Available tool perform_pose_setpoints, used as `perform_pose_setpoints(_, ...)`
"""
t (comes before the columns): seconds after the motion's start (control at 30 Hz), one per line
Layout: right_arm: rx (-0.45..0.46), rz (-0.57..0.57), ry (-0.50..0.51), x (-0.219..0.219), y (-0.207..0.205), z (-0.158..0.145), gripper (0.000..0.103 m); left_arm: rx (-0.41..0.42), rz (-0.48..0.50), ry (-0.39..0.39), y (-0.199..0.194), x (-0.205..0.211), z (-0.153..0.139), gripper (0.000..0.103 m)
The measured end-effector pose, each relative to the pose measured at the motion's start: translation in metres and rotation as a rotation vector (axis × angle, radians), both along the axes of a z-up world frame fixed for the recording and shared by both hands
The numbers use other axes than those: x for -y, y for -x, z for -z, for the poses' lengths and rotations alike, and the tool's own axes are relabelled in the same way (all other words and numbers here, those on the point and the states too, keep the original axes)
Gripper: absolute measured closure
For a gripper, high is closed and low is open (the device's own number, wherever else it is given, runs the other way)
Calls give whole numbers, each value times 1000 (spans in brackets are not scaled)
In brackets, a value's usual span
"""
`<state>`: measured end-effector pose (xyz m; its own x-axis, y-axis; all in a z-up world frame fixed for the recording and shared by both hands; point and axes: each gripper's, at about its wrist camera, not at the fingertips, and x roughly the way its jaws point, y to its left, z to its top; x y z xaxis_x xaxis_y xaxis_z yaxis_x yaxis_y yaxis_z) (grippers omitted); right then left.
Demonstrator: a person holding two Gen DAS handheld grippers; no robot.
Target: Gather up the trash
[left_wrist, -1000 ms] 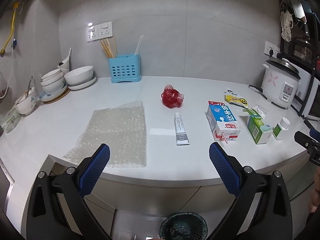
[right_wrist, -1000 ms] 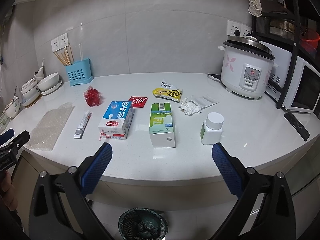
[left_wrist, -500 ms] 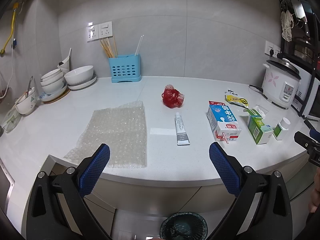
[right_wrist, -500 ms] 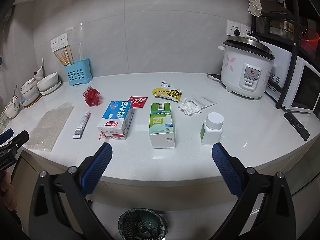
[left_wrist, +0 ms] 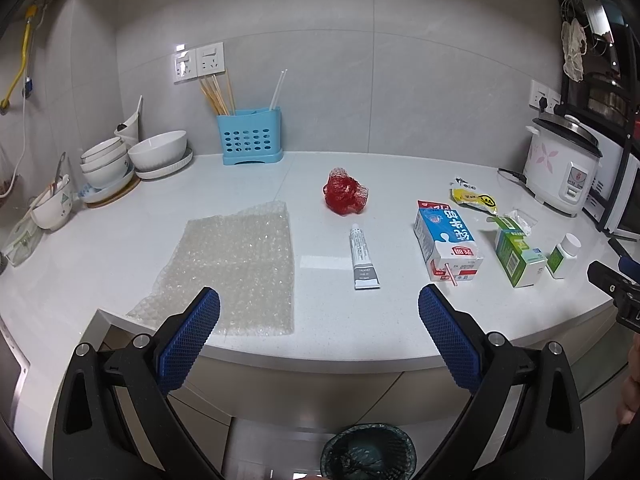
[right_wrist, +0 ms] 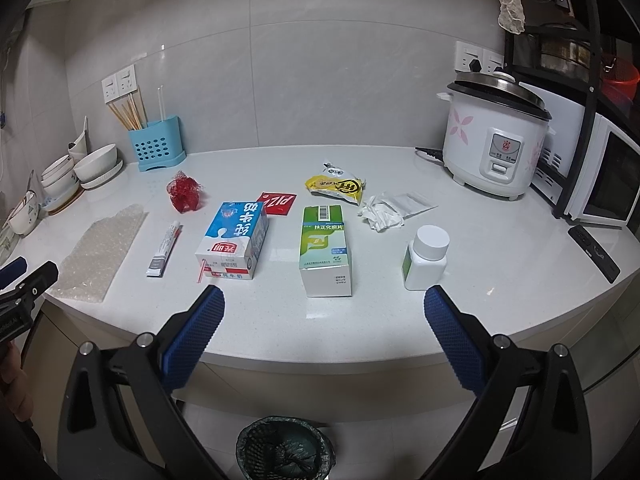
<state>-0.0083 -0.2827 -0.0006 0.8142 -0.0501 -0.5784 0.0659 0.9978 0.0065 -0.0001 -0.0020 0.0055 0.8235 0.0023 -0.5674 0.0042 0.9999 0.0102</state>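
Observation:
Trash lies spread along the white counter [left_wrist: 120, 248]: a bubble wrap sheet [left_wrist: 236, 268], a red net ball [left_wrist: 345, 197], a grey tube [left_wrist: 363, 257], a blue milk carton [right_wrist: 234, 240], a green box [right_wrist: 325, 250], a white pill bottle [right_wrist: 426, 258], a yellow wrapper [right_wrist: 336, 186], a red sachet [right_wrist: 277, 203] and crumpled white paper [right_wrist: 382, 216]. A mesh bin [right_wrist: 285, 450] stands on the floor below the counter's edge. My left gripper [left_wrist: 319, 334] hovers open in front of the counter. Off to its right, the right gripper [right_wrist: 324, 332] is open too, and nothing sits between its fingers.
Stacked bowls [left_wrist: 108, 160] and a blue utensil holder [left_wrist: 250, 136] stand at the back left. A rice cooker [right_wrist: 494, 142] and a microwave [right_wrist: 608, 184] fill the right end. A black remote [right_wrist: 594, 252] lies near the right edge.
Both views have shifted very slightly; no object has moved and both grippers stay open.

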Motion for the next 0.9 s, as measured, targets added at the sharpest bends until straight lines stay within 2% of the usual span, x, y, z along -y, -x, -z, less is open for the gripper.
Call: perform_pose_setpoints(0.9, 1, 1, 1, 0, 1, 0, 7, -2, 0, 5, 5, 1, -2, 6)
